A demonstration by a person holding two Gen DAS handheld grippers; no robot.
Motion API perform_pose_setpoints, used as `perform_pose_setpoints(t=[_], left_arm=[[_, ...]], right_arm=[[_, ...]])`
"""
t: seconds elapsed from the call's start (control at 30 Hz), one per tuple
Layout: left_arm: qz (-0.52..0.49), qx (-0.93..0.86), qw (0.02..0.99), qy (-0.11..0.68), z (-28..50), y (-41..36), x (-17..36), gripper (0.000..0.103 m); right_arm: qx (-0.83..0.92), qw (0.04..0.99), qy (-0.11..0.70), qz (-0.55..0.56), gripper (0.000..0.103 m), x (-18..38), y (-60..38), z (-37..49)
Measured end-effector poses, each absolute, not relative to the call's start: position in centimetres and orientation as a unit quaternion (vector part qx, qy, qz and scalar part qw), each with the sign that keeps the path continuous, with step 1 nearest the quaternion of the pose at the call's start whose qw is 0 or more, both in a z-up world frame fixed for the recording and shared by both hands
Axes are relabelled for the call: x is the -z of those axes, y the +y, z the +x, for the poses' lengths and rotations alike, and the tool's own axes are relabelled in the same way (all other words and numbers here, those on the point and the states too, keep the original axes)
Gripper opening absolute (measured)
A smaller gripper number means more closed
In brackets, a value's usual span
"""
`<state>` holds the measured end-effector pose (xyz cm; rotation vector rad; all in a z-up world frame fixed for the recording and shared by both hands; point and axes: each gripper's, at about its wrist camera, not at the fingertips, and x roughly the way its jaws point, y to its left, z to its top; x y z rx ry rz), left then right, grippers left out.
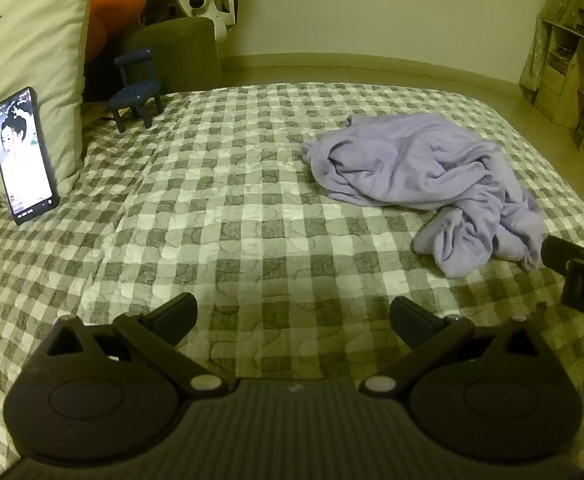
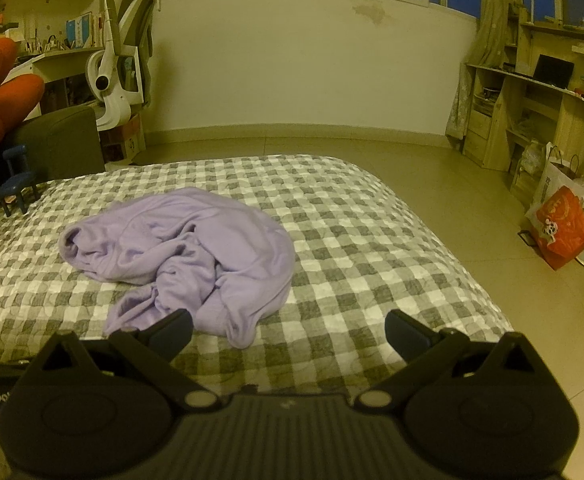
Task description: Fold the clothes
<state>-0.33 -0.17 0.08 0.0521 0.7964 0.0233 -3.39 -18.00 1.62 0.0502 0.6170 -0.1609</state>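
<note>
So nothing is held yet. The left tool [image 1: 293,314] is spread wide over bare quilt, and the right tool [image 2: 288,330] is spread just as wide, with nothing between the jaws of either 1.

The task's thing, a lavender fleece garment [image 2: 188,248], is dumped in a crumpled heap on the checked quilt [image 2: 371,240] of the bed, toward the far right part as seen from the left wrist view. It is lying just ahead of the right tool, whose left finger overlaps the heap's near edge in the picture; whether it is actually touched can't be told.

What could go wrong, as a guess:
- The heap is twisted on itself, so a sleeve or hem can't be picked out for sure. If a random bunch is grabbed, 2 layers could be pinched at once and the garment would come up as a knot instead of opening flat.
- The quilt is soft and puffy, so it could get pinched along with the fleece if a tool is pushed down too deep.
- A phone [image 1: 24,156] is propped against a pillow [image 1: 32,40], with a small blue toy chair [image 1: 136,88] near it. Both could be knocked over if the garment is flung out toward that side.

Readable writing: only a cut-off "enRobo" on the black part at the lower left edge of the right wrist view. The phone screen's text is too small to be read.
</note>
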Motion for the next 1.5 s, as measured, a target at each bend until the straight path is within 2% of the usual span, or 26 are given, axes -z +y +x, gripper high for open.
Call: perform_pose_setpoints(t=[1.5], left_arm=[[0.001, -0.010, 0.920, 0.393, 0.6, 0.6, 0.5, 0.103]], right_arm=[[0.074, 0.941, 0.329, 0.036, 0.102, -1.0, -16.3, -1.7]])
